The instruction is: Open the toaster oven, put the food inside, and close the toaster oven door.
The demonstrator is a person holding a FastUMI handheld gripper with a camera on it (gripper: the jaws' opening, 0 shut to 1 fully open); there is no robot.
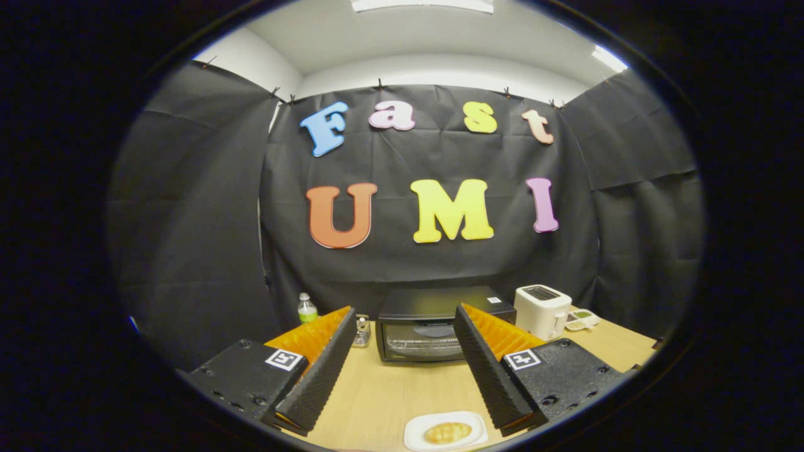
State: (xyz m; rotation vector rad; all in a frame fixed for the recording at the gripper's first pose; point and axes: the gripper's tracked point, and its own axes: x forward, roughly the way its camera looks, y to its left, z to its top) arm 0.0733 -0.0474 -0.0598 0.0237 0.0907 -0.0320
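Observation:
A black toaster oven [433, 323] stands at the back of the wooden table [389, 389], its glass door shut, a wire rack visible behind the glass. A golden bread roll [447, 432] lies on a small white plate [414, 433] at the near edge of the table, below and between my fingers. My gripper [405, 314] is open, its two fingers [323, 370] spread wide with nothing between them. The oven sits well beyond the fingertips, framed between them.
A white pop-up toaster [541, 309] stands right of the oven, with a small pale device [581, 319] beside it. A clear bottle with a green label [306, 308] and a small metallic object [362, 331] stand left of the oven. Black cloth walls surround the table.

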